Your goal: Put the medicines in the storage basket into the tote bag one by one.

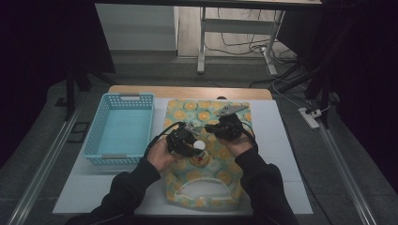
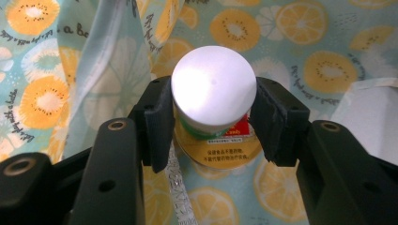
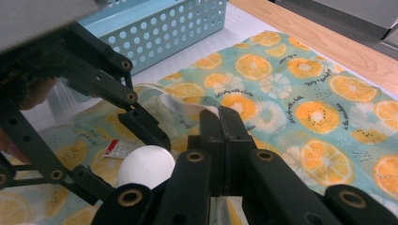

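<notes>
Between the left claw's (image 2: 211,124) pads sits the white-capped bottle (image 2: 213,93).

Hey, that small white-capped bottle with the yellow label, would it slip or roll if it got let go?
The white-capped bottle is round and smooth, so it could slip between the left gripper pads. Laid down on the fruit-print fabric bag, it would probably roll little: the soft cloth should damp it.

Blue perforated basket (image 1: 119,129) left of table (image 1: 281,140).

Blue basket (image 1: 120,129) blocks left side, fruit-print bag (image 1: 225,176) underfoot, bare table (image 1: 281,140) right
</notes>
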`<state>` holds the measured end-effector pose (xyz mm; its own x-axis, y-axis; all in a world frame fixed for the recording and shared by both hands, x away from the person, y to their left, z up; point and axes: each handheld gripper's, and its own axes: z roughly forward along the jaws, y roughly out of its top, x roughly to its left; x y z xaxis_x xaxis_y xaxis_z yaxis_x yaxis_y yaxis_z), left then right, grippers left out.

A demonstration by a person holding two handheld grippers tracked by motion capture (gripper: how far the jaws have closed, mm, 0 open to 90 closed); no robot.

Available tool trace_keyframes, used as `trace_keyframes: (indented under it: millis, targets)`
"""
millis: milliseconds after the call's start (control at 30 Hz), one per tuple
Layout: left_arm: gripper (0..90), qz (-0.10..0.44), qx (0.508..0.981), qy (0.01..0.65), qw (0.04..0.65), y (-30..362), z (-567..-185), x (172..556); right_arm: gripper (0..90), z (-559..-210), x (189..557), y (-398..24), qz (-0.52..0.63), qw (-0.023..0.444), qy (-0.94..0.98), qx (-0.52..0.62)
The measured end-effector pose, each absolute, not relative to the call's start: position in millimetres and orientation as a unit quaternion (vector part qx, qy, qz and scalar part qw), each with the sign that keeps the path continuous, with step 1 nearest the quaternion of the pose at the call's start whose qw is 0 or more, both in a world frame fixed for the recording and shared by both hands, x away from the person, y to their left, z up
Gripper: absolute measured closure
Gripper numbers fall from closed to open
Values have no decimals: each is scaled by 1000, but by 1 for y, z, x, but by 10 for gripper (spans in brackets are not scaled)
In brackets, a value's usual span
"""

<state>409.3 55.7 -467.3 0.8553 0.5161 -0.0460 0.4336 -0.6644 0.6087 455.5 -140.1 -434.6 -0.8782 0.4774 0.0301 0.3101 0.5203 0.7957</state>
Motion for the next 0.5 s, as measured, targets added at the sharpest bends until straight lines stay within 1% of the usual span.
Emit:
trace_keyframes:
  millis: [133, 200, 300, 500]
  targets:
    - [499, 66, 908, 262, 319, 56, -468, 410, 899, -435, 455, -140, 434, 96, 866, 227]
    - [481, 66, 907, 262, 322, 56, -468, 410, 899, -435, 455, -140, 434, 96, 866, 228]
    - [377, 63, 903, 266, 333, 58, -465, 409, 899, -435, 455, -140, 435, 96, 866, 227]
    - [256, 59, 891, 274, 358, 68, -456, 402, 899, -435, 455, -140, 434, 95, 867, 226]
